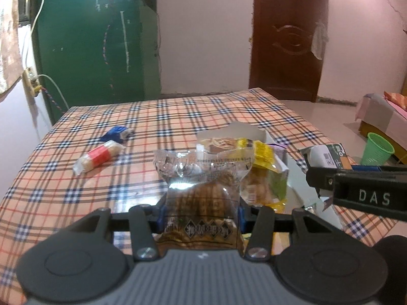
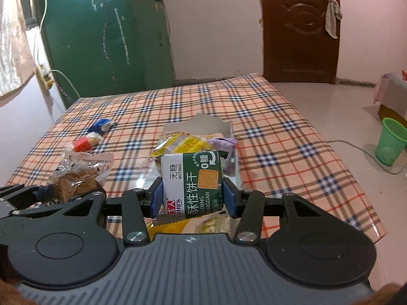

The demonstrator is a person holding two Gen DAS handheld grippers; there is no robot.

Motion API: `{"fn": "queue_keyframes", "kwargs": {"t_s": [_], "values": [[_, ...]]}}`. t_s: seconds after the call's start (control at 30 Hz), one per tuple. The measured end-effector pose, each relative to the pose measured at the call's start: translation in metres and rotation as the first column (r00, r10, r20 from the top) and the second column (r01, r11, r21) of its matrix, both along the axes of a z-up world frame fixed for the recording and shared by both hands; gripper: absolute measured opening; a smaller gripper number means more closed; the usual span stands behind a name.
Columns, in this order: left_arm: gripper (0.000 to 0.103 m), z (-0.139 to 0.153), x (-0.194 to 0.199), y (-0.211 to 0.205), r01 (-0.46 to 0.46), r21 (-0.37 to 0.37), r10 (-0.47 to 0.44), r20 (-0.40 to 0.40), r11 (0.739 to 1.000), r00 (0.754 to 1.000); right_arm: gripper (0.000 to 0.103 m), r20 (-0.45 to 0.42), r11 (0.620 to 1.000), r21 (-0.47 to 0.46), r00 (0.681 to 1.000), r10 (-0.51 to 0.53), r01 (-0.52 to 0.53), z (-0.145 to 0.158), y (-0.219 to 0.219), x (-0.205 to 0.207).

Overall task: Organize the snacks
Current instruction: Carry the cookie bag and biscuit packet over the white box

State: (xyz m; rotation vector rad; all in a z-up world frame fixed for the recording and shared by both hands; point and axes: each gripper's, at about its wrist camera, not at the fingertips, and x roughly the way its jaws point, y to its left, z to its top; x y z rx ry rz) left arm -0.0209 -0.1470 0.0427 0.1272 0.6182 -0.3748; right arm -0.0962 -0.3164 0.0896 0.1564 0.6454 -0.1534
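Now biscuit pack [image 2: 193, 185] clamped between right tongs [image 2: 193, 198] (upright).

Right gripper [image 2: 193, 198] clamps a green-and-white biscuit pack [image 2: 194, 183] above the plaid tablecloth [image 2: 279, 147]. Beyond it, an open box [image 2: 203, 124] holds 2 or more wrapped snacks.

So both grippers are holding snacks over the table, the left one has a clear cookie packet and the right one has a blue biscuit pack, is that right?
Not quite: the biscuit pack in the right gripper is green and white, not blue, as the right wrist view shows. The rest stands: the left gripper holds the clear cookie packet over the table.
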Motion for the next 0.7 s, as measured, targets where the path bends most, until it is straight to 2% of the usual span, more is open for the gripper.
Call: {"fn": "queue_keyframes", "kwargs": {"t_s": [0.4, 0.7], "values": [[0.048, -0.007, -0.003, -0.022, 0.076, 0.003, -0.075, -0.014, 0.997, 0.997, 0.059, -0.003, 0.998, 0.012, 0.999, -0.053, 0.053, 0.004, -0.018, -0.019], [0.048, -0.018, -0.001, -0.033, 0.121, -0.004, -0.121, -0.034, 0.993, 0.992, 0.060, -0.024, 0.997, 0.021, 0.997, -0.078, 0.079, -0.003, -0.019, -0.016]]}}
